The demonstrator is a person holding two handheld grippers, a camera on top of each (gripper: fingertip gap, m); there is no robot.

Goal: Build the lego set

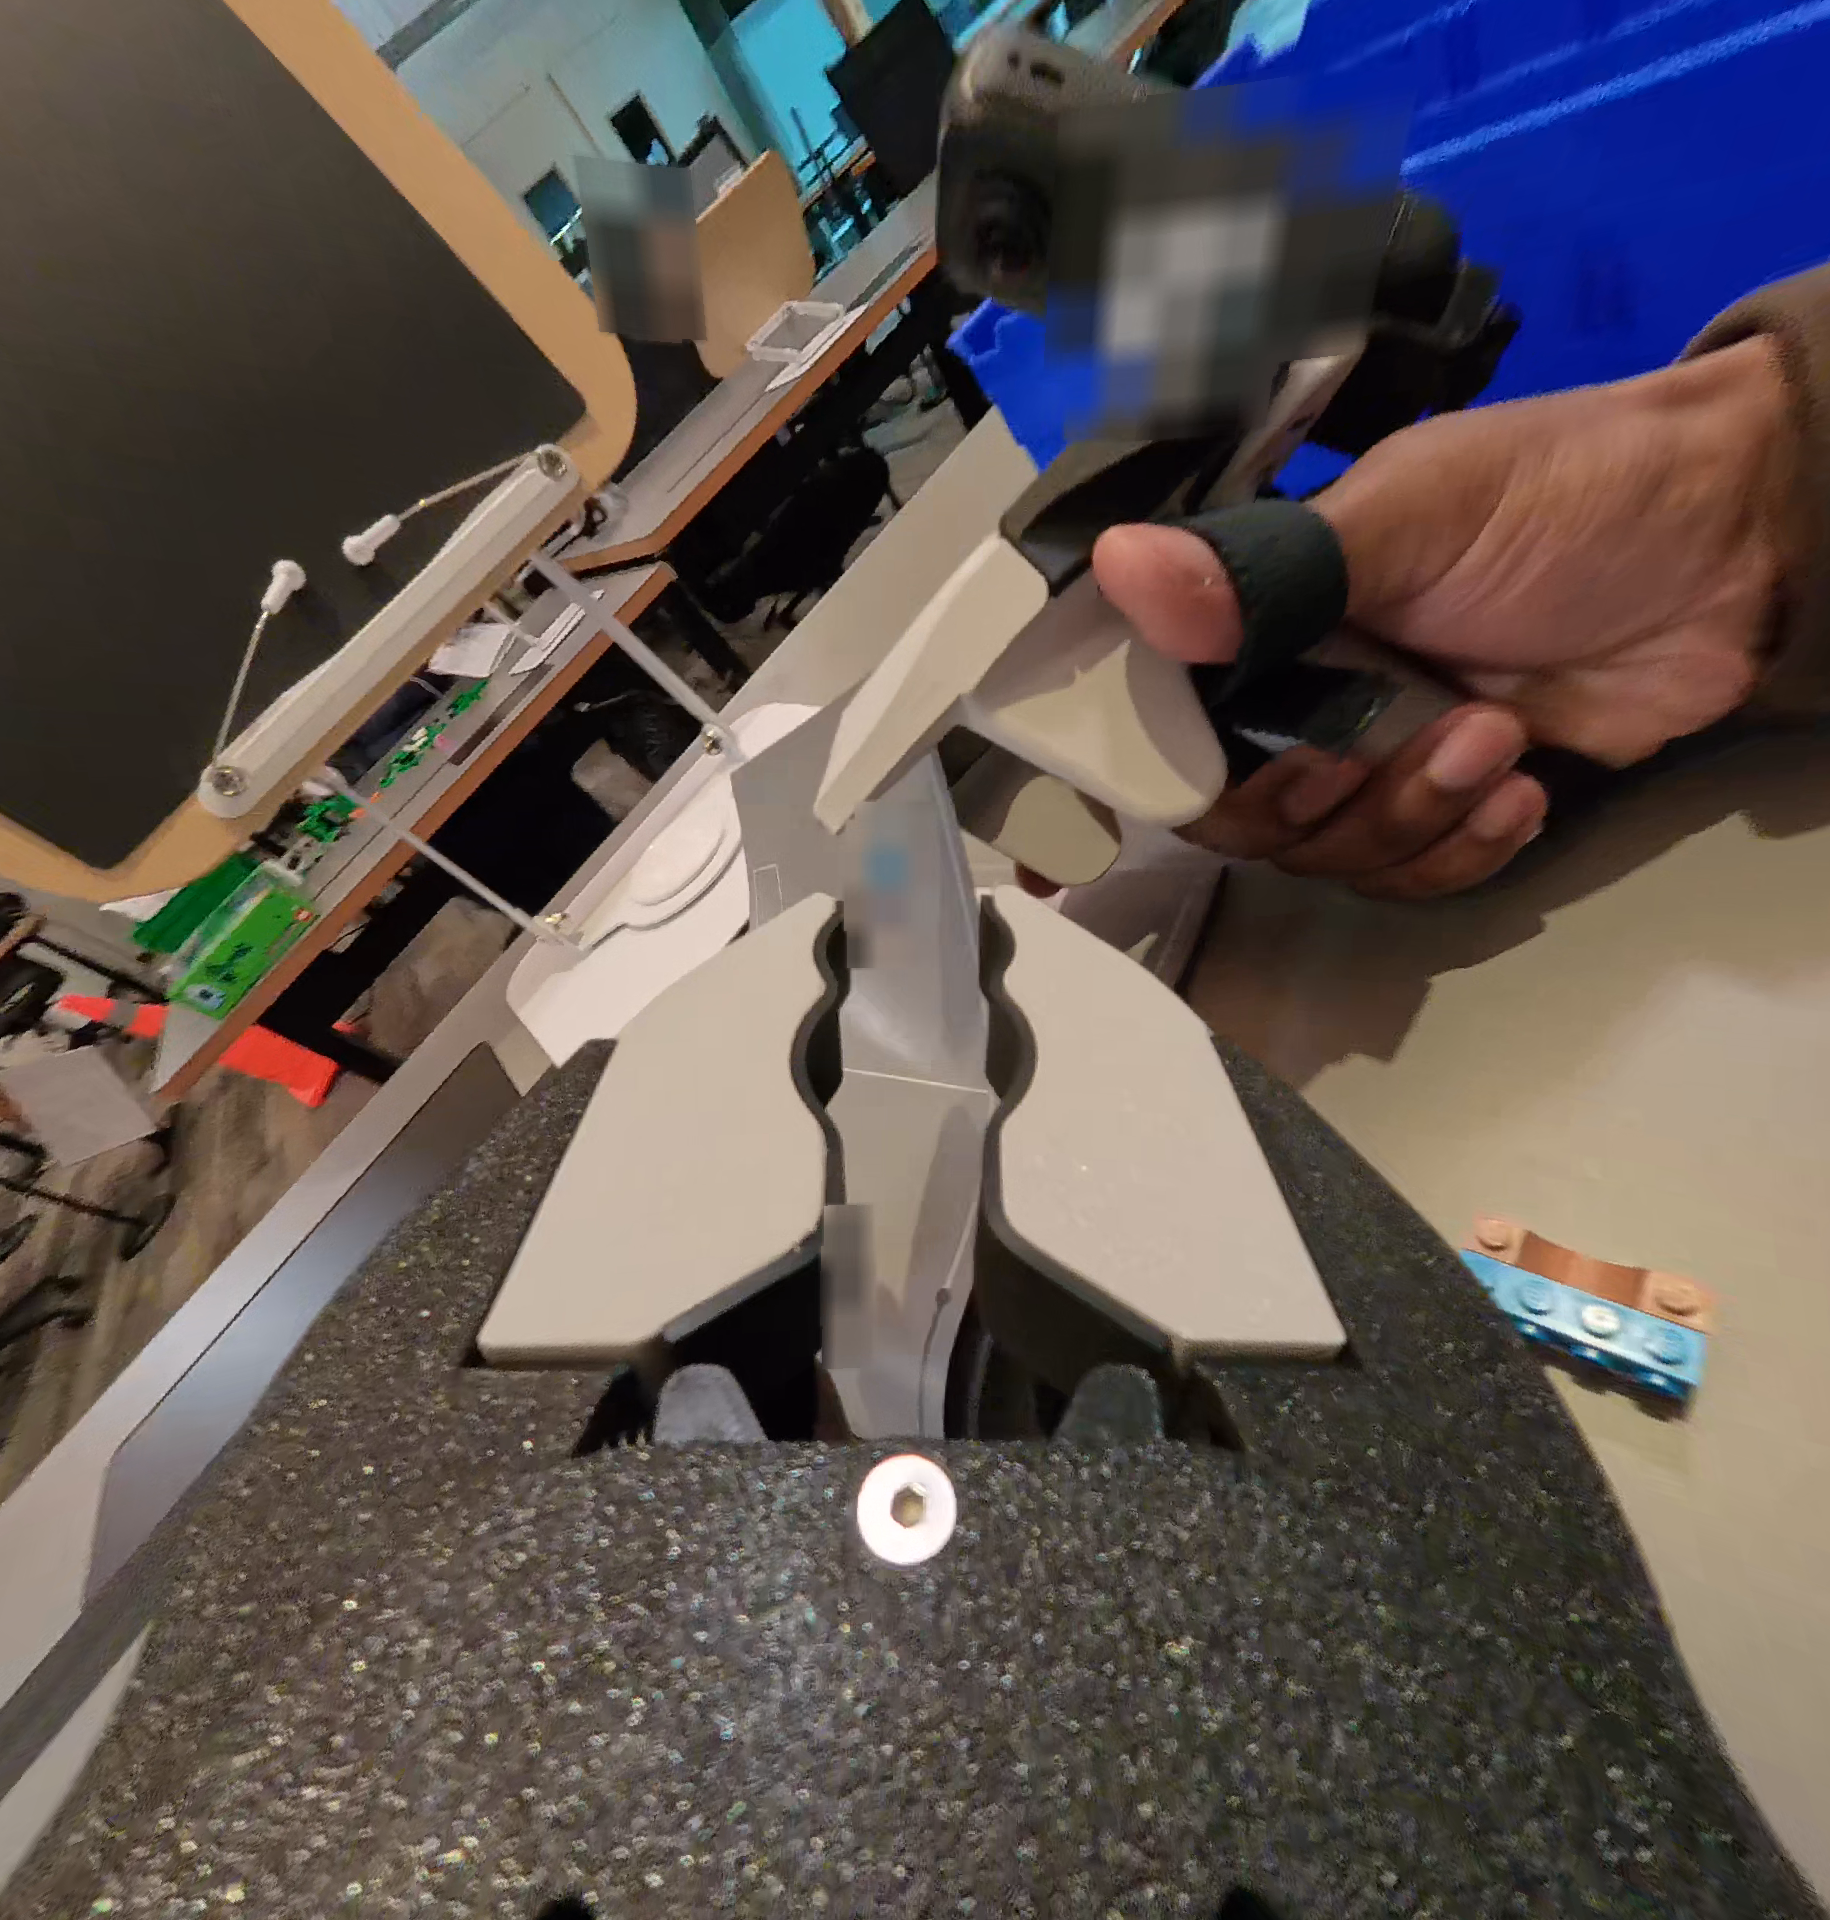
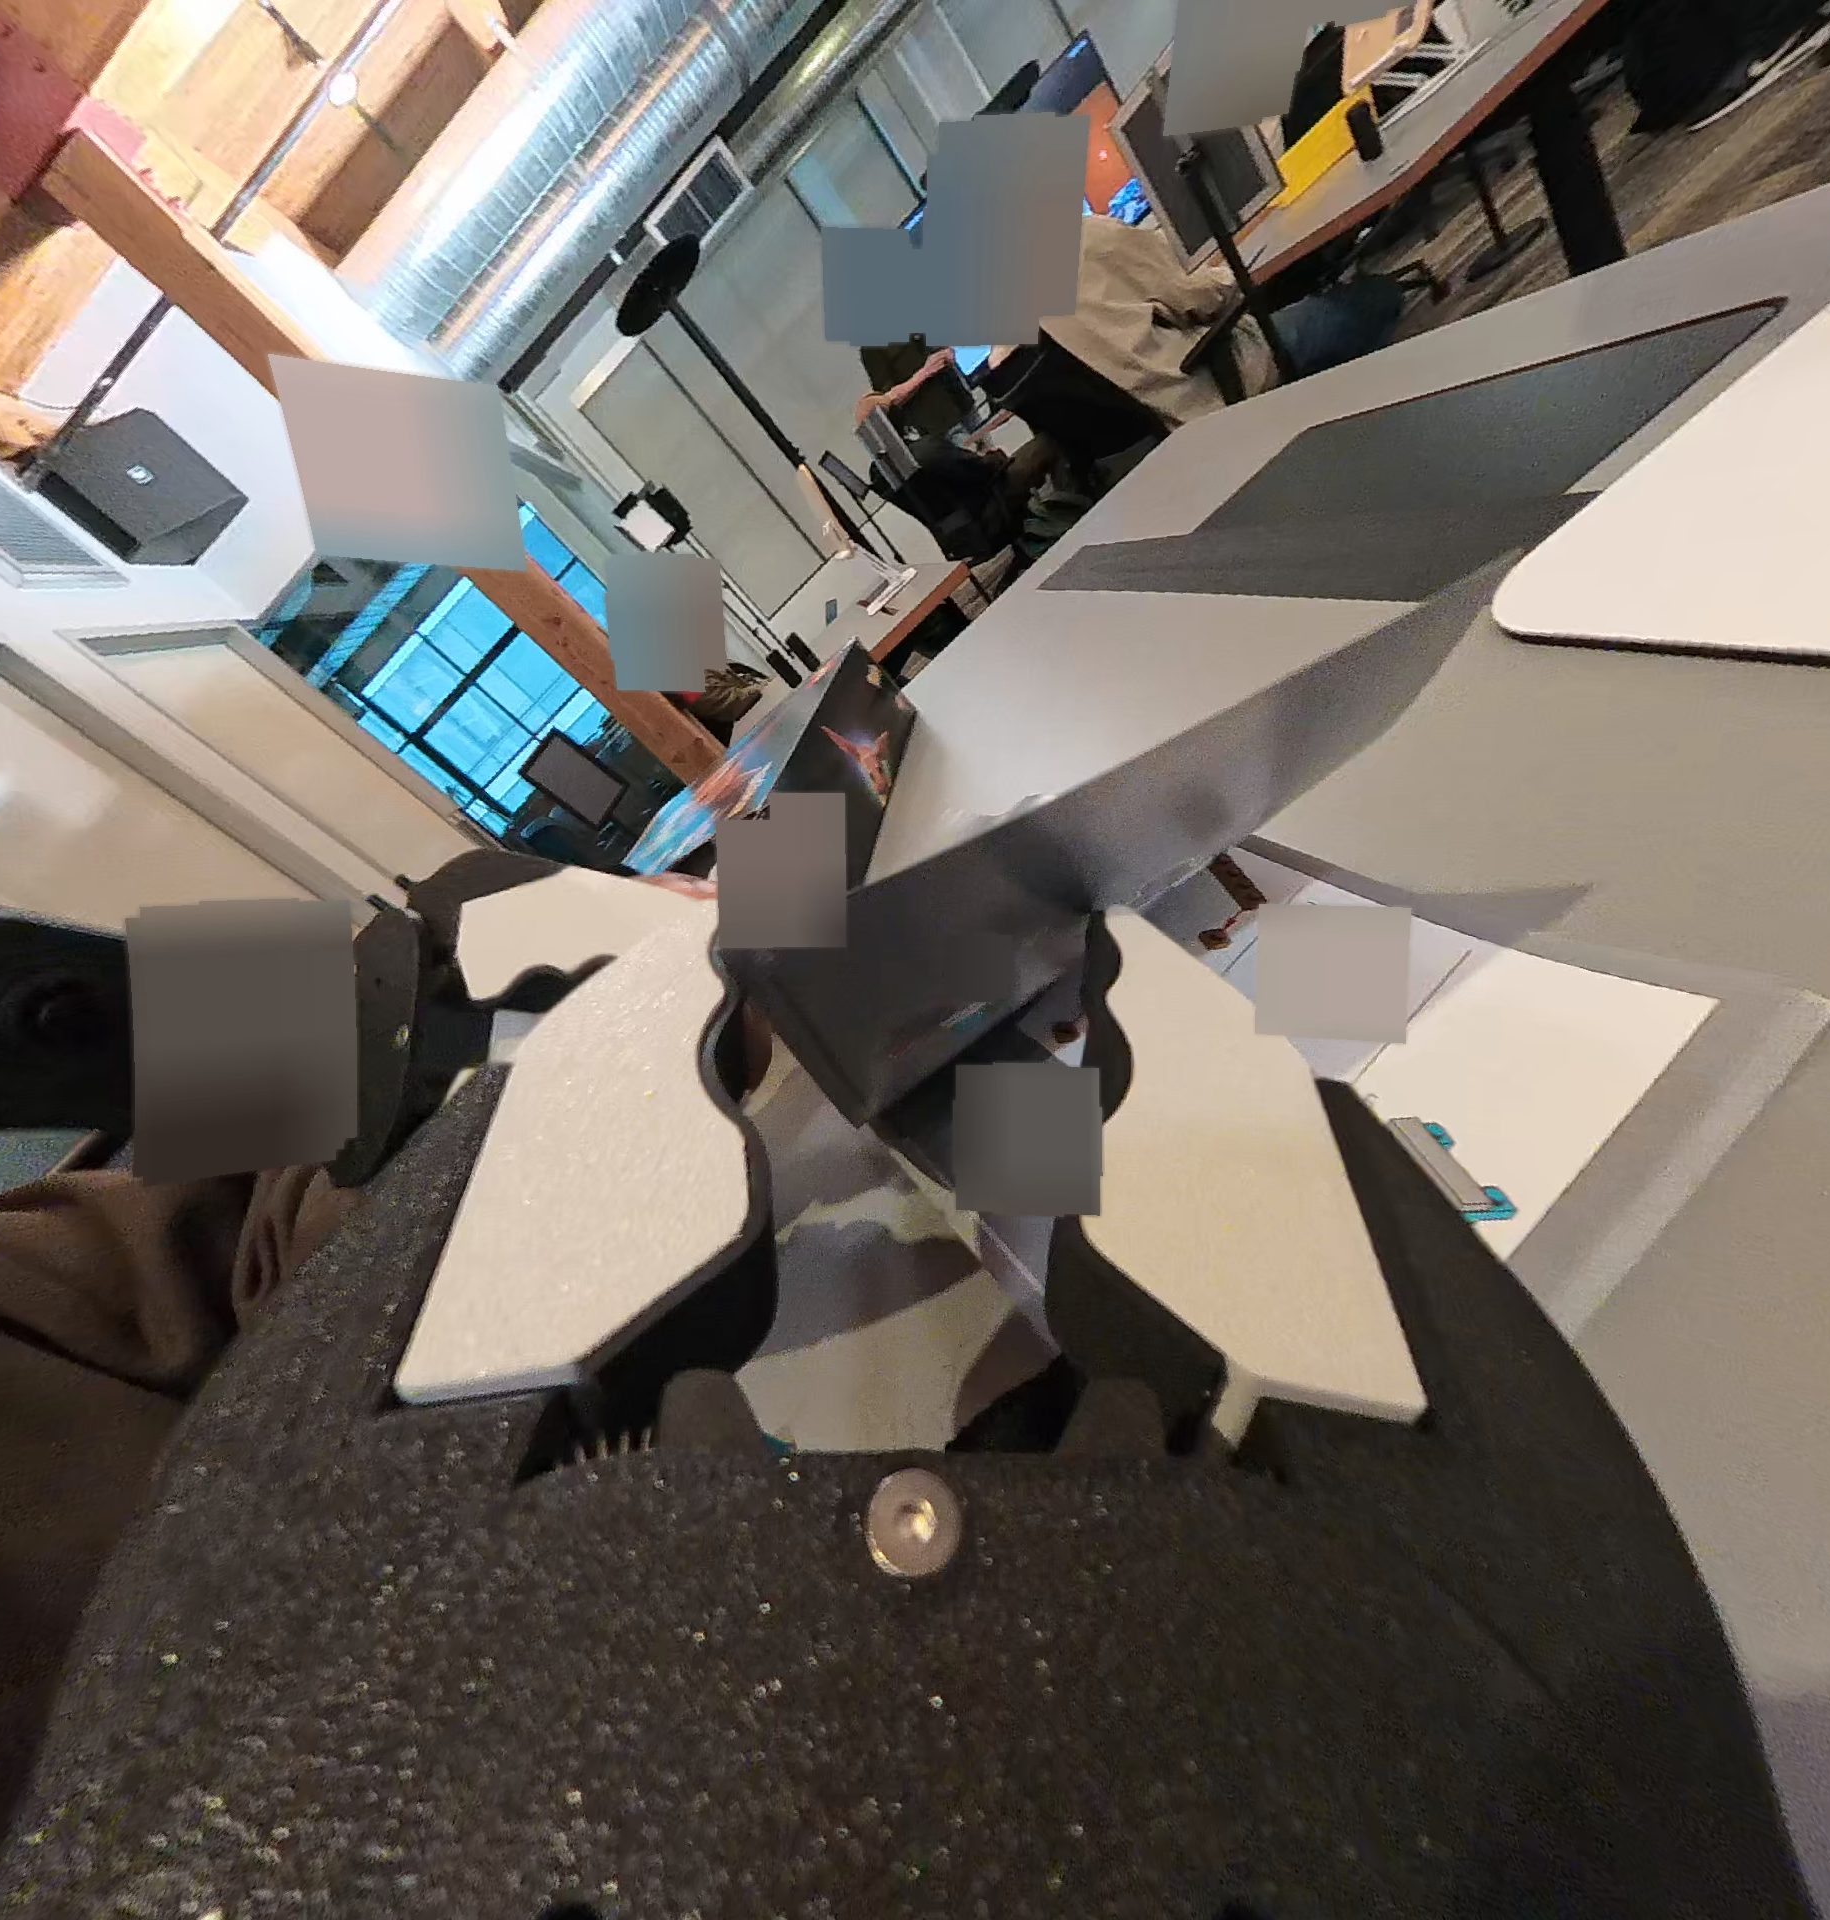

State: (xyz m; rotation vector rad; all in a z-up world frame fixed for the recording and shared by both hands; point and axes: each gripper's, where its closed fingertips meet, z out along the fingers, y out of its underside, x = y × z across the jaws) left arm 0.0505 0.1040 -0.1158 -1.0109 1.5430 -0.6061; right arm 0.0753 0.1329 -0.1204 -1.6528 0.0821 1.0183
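here both the left gripper and right gripper pinch one booklet.

Left gripper: matt grey plastic fingers, body of rough speckled black foam-like finish, one bright metal screw. Booklet between them: thin glossy paper. Table: smooth matt beige. Small brick assembly: glossy blue and brown plastic. Right gripper: same matt finish.

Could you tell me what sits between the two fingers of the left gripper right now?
In the left wrist view, a thin grey booklet, probably the instructions, runs up between the left gripper's fingers, which are closed on it.
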